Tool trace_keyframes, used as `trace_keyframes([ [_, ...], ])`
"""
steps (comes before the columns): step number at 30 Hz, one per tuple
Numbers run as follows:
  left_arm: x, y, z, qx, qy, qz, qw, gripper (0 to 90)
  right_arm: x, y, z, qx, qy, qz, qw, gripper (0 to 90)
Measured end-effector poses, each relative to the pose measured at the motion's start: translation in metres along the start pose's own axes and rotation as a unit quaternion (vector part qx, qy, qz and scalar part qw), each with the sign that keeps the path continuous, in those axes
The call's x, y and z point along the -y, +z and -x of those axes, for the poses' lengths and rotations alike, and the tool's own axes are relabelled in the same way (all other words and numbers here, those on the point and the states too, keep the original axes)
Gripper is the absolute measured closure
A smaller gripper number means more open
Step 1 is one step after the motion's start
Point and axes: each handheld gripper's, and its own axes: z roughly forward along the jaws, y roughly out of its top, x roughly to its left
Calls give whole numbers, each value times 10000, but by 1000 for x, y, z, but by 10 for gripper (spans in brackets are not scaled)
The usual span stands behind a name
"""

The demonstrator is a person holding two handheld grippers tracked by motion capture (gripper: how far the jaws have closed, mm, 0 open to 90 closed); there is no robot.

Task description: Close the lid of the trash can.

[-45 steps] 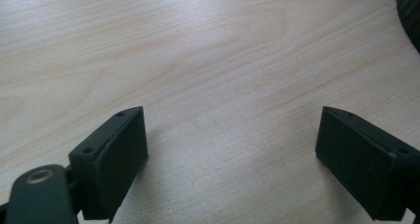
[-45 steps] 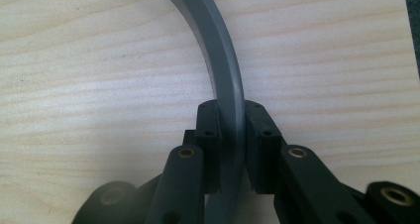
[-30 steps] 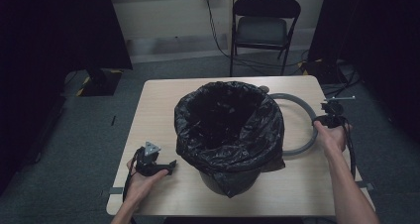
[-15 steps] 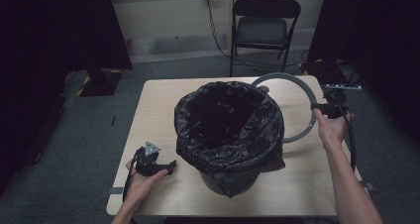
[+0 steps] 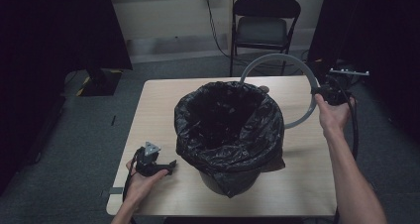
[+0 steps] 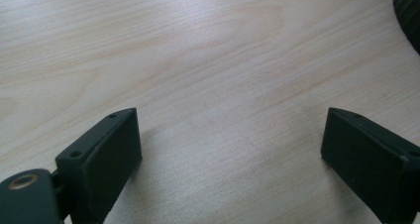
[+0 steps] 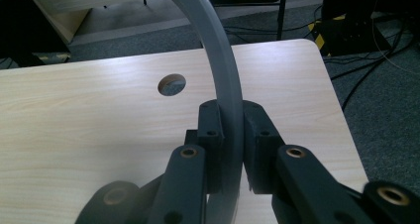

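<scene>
Light wooden table point(image 5: 158, 105) is sitting on grey carpet; right gripper point(image 7: 232, 120) is clamping the grey plastic ring point(image 5: 297, 65) past the table's edge, left gripper point(image 6: 230, 144) is resting with its jaws wide apart.

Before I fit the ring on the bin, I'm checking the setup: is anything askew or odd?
Nothing is damaged or spilled. The grey ring is tilted, clamped in the right gripper off the table. The black bag drapes unevenly over the bin's rim.

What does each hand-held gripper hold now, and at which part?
The right hand-held gripper clamps the grey ring on its thin rim, at one side. The left hand-held gripper is open and holds nothing.
</scene>
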Motion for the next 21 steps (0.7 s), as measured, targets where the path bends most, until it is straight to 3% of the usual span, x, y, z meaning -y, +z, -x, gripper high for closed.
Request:
trace_keyframes([
  [5,0,0,0,5,-1,-2,10000,78,-13,0,1,-7,202,65,9998,805],
  [14,0,0,0,1,3,-2,10000,78,-24,-5,-3,131,320,571,9978,805],
  [17,0,0,0,-3,8,-1,10000,78,-33,-2,-3,181,378,559,9976,806],
  [21,0,0,0,1,7,-5,10000,78,-45,0,-5,37,516,630,9967,807],
])
